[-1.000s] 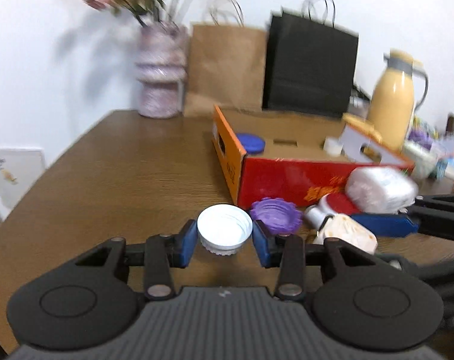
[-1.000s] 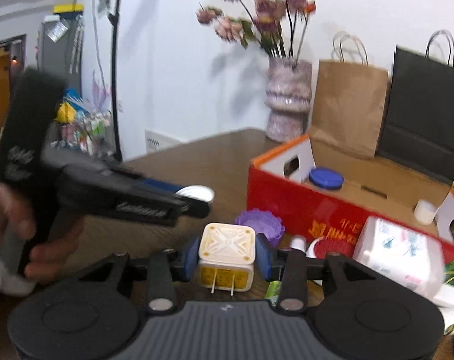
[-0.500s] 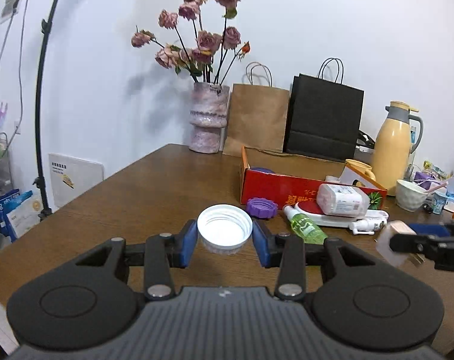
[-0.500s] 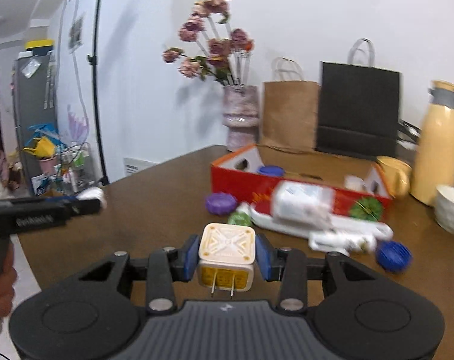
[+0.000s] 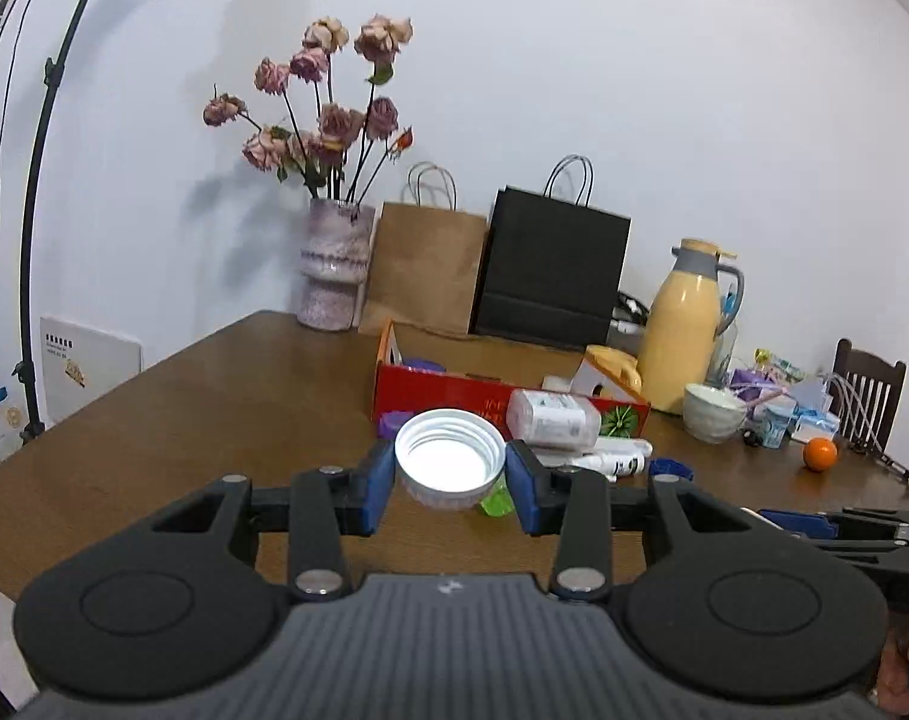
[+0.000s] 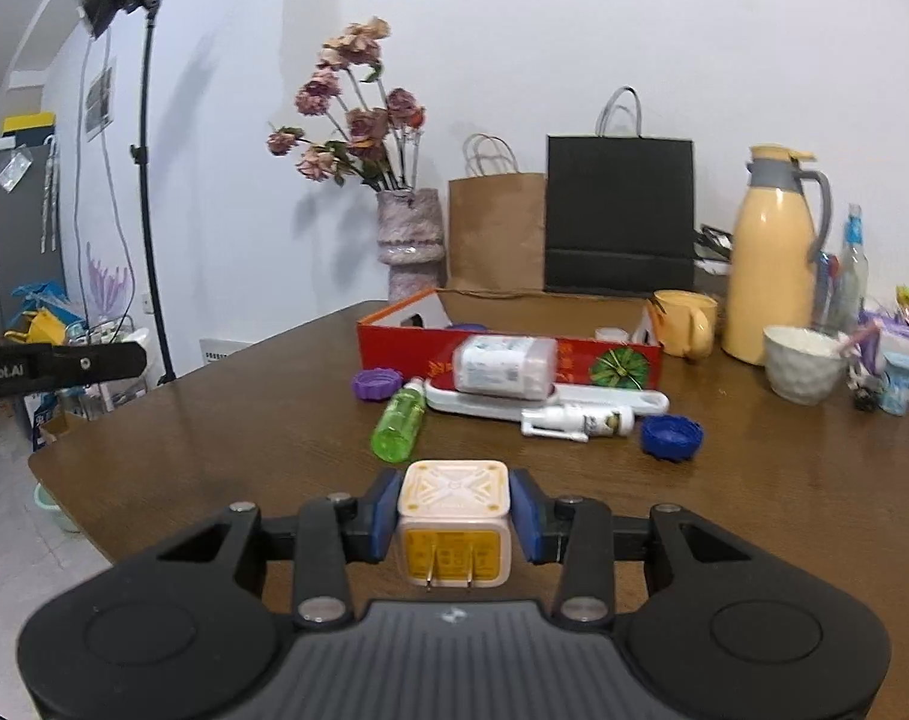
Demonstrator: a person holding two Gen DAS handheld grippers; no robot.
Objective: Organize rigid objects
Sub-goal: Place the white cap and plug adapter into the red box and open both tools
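Observation:
My left gripper (image 5: 449, 483) is shut on a white screw lid (image 5: 450, 456), held above the table's near edge. My right gripper (image 6: 453, 516) is shut on a cream plug adapter (image 6: 452, 519), prongs toward the camera. The red cardboard box (image 6: 508, 354) stands mid-table with a blue lid inside. In front of it lie a purple lid (image 6: 376, 384), a green bottle (image 6: 401, 423), a white tray (image 6: 544, 402) bearing a white container (image 6: 505, 365), a spray bottle (image 6: 577, 421) and a blue lid (image 6: 671, 435).
A flower vase (image 6: 409, 243), a brown bag (image 6: 496, 228) and a black bag (image 6: 619, 213) line the back wall. A yellow jug (image 6: 769, 264), yellow mug (image 6: 685, 321) and white bowl (image 6: 805, 363) stand right. A light stand (image 6: 151, 180) is at left.
Both grippers have pulled back and up from the box, each keeping its object. The table objects now look farther away.

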